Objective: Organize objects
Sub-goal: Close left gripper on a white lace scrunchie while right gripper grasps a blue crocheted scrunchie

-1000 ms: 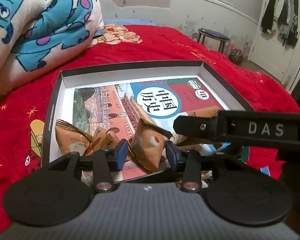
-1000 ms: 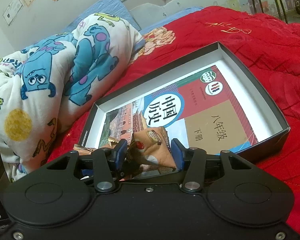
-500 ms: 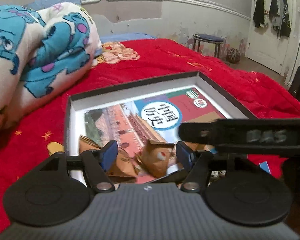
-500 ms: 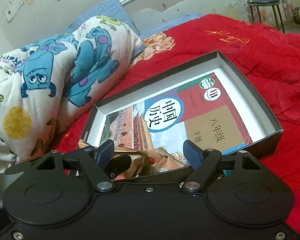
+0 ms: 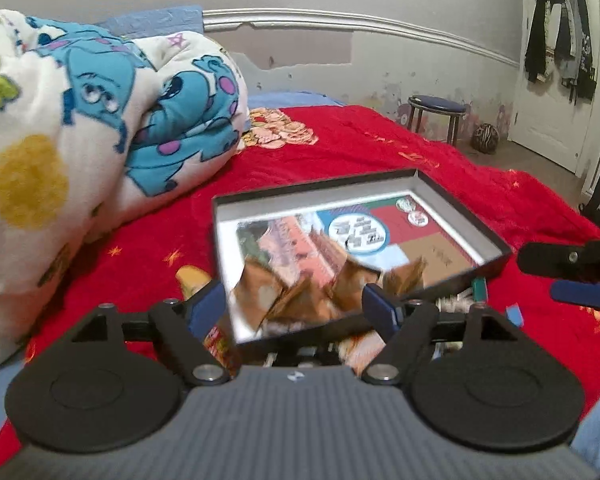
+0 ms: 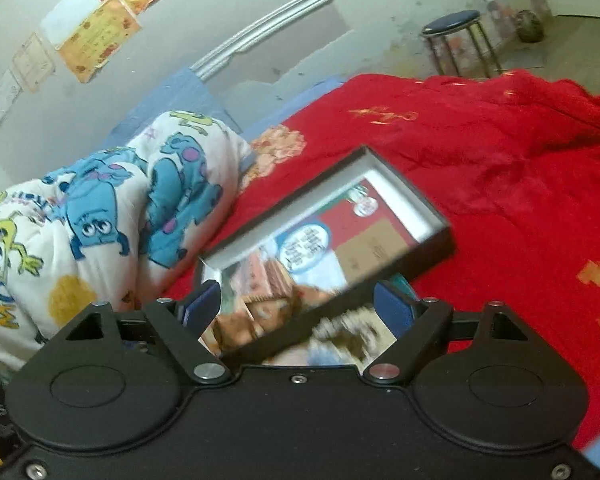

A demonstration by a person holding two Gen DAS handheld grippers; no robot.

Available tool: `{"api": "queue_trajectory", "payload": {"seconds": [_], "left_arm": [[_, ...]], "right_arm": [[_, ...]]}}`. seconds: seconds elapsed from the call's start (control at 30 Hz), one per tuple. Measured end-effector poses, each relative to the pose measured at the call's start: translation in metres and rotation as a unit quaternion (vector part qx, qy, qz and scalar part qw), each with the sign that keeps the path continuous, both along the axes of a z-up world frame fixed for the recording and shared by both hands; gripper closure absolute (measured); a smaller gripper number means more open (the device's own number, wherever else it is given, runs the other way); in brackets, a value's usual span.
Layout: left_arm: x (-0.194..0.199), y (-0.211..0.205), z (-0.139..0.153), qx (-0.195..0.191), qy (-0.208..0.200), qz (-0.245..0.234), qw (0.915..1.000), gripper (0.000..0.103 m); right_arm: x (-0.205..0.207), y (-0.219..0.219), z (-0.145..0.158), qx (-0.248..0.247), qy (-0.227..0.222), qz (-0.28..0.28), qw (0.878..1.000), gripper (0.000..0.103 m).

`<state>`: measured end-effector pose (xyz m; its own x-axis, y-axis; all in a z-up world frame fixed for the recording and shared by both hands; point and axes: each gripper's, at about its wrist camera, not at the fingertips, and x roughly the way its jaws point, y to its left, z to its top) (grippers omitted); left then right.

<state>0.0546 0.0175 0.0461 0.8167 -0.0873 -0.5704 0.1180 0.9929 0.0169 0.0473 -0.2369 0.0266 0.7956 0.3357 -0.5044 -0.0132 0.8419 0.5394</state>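
A shallow black box [image 5: 460, 216] lies on the red bedspread and holds a textbook [image 5: 380, 236] with several brown snack packets [image 5: 300, 292] at its near end. The box also shows in the right wrist view [image 6: 428, 216] with the packets [image 6: 256, 316] blurred. My left gripper [image 5: 294, 308] is open and empty, above and in front of the box's near edge. My right gripper [image 6: 298, 306] is open and empty, also raised before the near edge. Its blue fingertip shows at the right of the left wrist view [image 5: 580, 292].
A folded cartoon blanket [image 5: 80, 128] lies left of the box. More items [image 6: 348, 336] lie on the bedspread [image 5: 380, 144] in front of the box. A stool [image 5: 436, 116] and a ball [image 5: 486, 138] stand beyond the bed.
Both grippers opened, let go of the snack packets in the box, and pulled back and up away from it.
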Motion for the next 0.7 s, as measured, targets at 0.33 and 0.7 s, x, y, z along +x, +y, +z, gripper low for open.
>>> {"api": "queue_trajectory", "payload": {"seconds": [0.33, 0.7], "left_arm": [[0.012, -0.024, -0.052, 0.064, 0.063, -0.008, 0.9959, 0.017], [0.036, -0.030, -0.081, 0.059, 0.117, 0.030, 0.9909, 0.032]], "right_arm": [[0.004, 0.031, -0.035, -0.055, 0.062, 0.032, 0.996, 0.027], [0.017, 0.040, -0.064, -0.027, 0.108, 0.046, 0.993, 0.046]]}}
